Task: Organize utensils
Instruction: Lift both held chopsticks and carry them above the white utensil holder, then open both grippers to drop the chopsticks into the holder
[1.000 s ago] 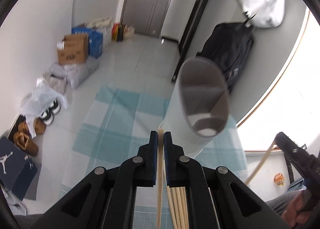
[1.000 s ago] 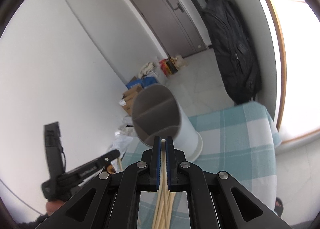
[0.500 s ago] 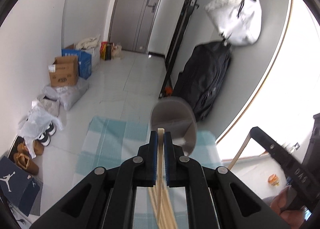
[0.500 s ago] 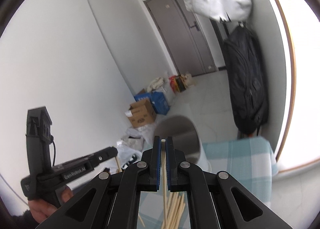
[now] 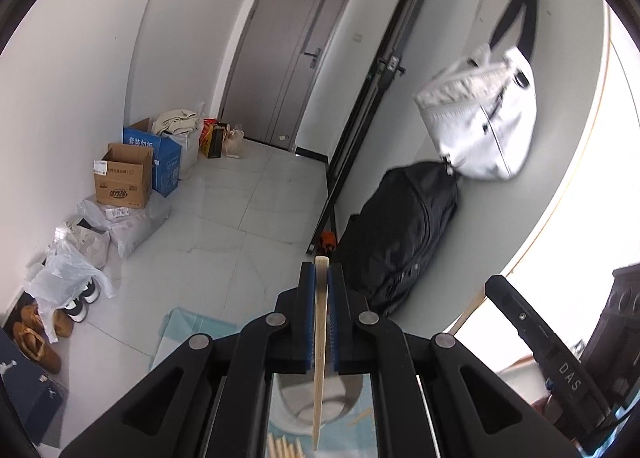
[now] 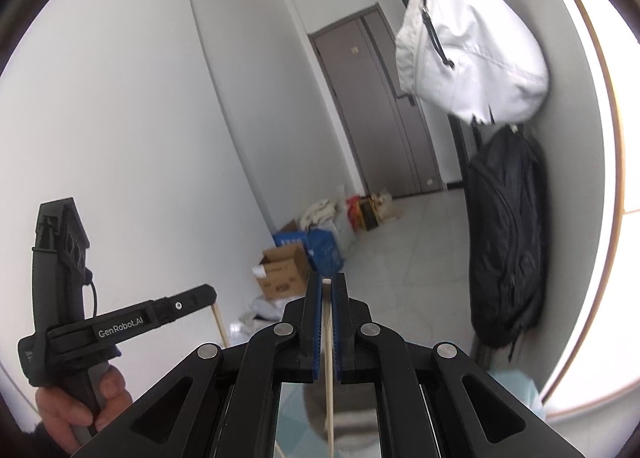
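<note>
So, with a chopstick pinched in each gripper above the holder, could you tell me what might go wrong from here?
1. The left gripper pinches its chopstick near the top end only, so the long free part may swing and miss the white utensil holder below.
2. The right gripper holds its chopstick the same way; it could slip or pivot.
3. The grippers are close together, so the chopsticks might clash over the opening.

White walls [image 5: 80,69] enclose a pale tiled floor [image 5: 240,209]. A grey door [image 5: 288,53] stands upper centre; cardboard boxes [image 5: 124,177] sit at left. A white bag [image 5: 480,117] hangs above a black backpack [image 5: 404,234] at right, beside bright window light.
</note>
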The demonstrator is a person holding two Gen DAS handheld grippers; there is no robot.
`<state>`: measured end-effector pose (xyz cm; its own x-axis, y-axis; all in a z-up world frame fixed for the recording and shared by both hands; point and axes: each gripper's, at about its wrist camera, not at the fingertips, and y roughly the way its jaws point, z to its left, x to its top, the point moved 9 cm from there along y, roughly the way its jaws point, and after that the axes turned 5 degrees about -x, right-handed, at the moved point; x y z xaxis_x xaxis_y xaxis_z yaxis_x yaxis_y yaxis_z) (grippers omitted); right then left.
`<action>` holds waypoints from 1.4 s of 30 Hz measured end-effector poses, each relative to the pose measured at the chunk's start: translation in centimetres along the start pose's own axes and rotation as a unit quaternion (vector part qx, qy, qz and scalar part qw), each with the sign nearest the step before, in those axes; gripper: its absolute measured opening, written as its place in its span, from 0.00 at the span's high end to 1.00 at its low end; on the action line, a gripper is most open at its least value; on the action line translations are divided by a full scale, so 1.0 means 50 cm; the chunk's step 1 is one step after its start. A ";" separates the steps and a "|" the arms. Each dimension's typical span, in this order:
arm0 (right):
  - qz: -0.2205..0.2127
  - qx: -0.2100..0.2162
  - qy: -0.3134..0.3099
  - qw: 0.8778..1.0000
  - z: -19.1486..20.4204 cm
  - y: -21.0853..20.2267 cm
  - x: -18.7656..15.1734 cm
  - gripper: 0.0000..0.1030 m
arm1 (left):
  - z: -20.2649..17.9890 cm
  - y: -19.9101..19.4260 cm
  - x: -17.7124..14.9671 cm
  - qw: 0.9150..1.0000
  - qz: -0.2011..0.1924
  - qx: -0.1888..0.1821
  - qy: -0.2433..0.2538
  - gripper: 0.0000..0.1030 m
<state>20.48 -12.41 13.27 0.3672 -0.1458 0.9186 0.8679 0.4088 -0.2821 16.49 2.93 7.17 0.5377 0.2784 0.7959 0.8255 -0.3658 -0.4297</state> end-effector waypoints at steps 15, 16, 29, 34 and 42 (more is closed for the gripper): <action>-0.028 -0.006 -0.043 0.999 0.019 0.125 0.033 0.96 | 0.028 0.072 0.064 0.998 -0.057 0.030 0.007 0.98; -0.026 -0.007 -0.042 0.999 0.018 0.130 0.029 0.96 | 0.031 0.075 0.063 0.998 -0.059 0.031 0.007 0.98; 0.036 0.004 -0.033 0.999 0.002 0.202 -0.053 0.95 | 0.044 0.128 0.016 0.999 -0.033 0.017 0.033 0.98; 0.061 0.025 0.004 0.998 -0.007 0.202 -0.076 0.91 | 0.047 0.133 0.007 1.000 0.016 -0.002 0.018 0.70; 0.054 0.013 0.060 0.997 -0.056 0.122 -0.080 0.52 | 0.048 0.073 0.017 1.000 0.003 0.016 0.010 0.53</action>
<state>25.22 -11.84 7.12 0.4971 -0.2051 0.8431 0.8123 0.4517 -0.3690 20.37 3.98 5.23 0.5398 0.2582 0.8012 0.8274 -0.3384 -0.4483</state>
